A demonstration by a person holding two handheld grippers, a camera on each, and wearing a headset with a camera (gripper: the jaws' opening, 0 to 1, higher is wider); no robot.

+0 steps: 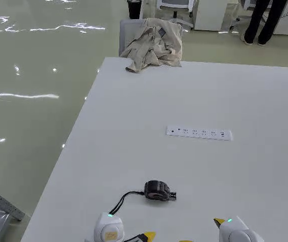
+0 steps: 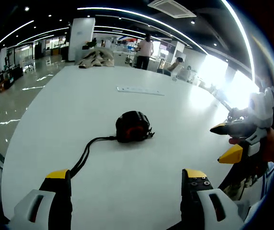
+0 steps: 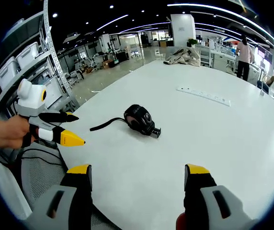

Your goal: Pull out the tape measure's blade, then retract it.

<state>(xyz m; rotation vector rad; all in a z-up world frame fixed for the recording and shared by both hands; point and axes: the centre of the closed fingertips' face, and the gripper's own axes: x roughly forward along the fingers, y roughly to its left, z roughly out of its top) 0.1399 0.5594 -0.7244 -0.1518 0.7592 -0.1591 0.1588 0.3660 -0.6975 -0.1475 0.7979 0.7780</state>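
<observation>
Left tool [image 2: 126, 175] gapes, tape measure [image 2: 133, 127] lying ahead.

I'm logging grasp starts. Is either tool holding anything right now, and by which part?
Nothing is held. The left tool and the right tool both stand open, and the tape measure lies on the table, apart from both.

Likely an open-plan office-lab: long white table [image 1: 134, 101], racks of bins [image 3: 29, 52], ceiling strip lights [image 2: 118, 9]

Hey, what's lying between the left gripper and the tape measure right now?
In the left gripper view, a black strap from the tape measure trails over the bare white table toward the left gripper; nothing else lies there.
</observation>
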